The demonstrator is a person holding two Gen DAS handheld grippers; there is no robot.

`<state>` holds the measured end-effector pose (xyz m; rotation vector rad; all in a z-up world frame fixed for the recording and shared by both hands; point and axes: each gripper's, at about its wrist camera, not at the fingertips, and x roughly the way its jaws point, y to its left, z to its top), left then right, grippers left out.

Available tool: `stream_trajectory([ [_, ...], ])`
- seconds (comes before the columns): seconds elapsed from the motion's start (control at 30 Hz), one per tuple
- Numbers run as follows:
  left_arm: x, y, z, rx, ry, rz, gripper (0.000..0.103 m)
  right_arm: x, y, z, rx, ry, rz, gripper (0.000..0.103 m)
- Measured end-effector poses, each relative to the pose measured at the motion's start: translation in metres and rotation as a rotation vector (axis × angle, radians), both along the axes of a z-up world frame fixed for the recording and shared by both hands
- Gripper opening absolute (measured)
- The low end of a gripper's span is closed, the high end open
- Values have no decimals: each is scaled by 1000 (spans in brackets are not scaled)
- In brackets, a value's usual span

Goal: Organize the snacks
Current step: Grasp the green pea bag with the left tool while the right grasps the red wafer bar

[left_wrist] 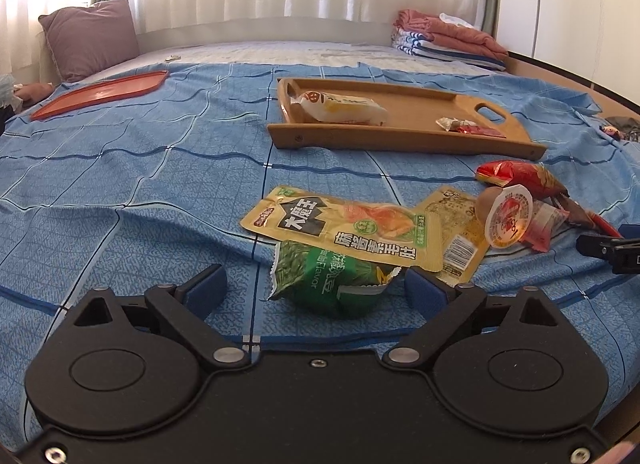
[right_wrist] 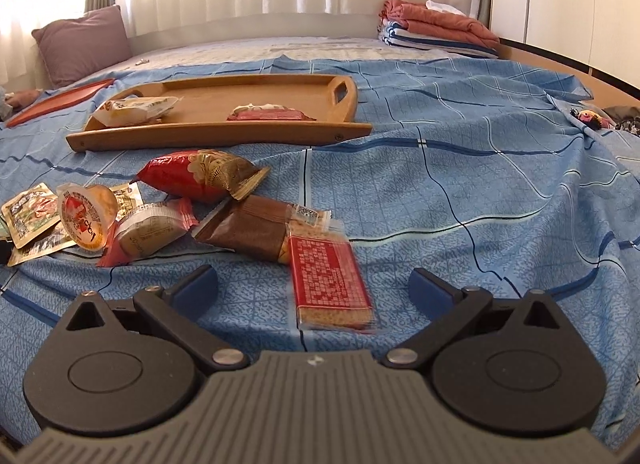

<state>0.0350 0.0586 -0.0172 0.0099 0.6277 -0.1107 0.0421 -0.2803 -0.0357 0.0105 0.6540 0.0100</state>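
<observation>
My left gripper (left_wrist: 316,288) is open low over the blue bedsheet. A green snack packet (left_wrist: 328,284) lies between its fingers, and the pads do not press on it. A yellow pouch (left_wrist: 340,228) overlaps the packet's far end. My right gripper (right_wrist: 314,290) is open wide around a red cracker pack (right_wrist: 330,284), clear of it on both sides. A brown pack (right_wrist: 248,232), a jelly cup (right_wrist: 86,220) and a red-gold bag (right_wrist: 200,174) lie just beyond. The wooden tray (left_wrist: 400,140) farther back holds a white-yellow pack (left_wrist: 344,106) and a small red pack (left_wrist: 476,129).
An orange lid (left_wrist: 100,94) lies at the far left of the bed, near a purple pillow (left_wrist: 90,38). Folded blankets (left_wrist: 448,38) are stacked at the far right. The bed's wooden edge (right_wrist: 560,60) runs along the right, with a curtained window behind.
</observation>
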Motion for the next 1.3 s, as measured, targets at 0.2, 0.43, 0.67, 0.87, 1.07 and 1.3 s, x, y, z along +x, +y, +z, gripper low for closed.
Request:
stream_trajectory([
  [0.2, -3, -4, 3, -14, -15, -26, 65, -1, -1, 1, 20, 6, -11, 103],
  [0.43, -6, 0, 11, -38, -4, -26, 49, -8, 1, 11, 34, -14, -5, 75],
  [0.67, -10, 2, 29, -57, -31, -13, 47, -9, -3, 23, 27, -17, -47, 40],
  [0.87, -16, 0, 50, -90, -72, -32, 47, -8, -4, 34, 36, -43, -60, 25],
  [1.07, -19, -6, 59, -80, -103, -49, 47, -4, -6, 33, 40, -28, -73, 42],
  [1.3, -19, -7, 53, -72, -80, -43, 47, -8, -15, 22, 56, -5, -113, 56],
])
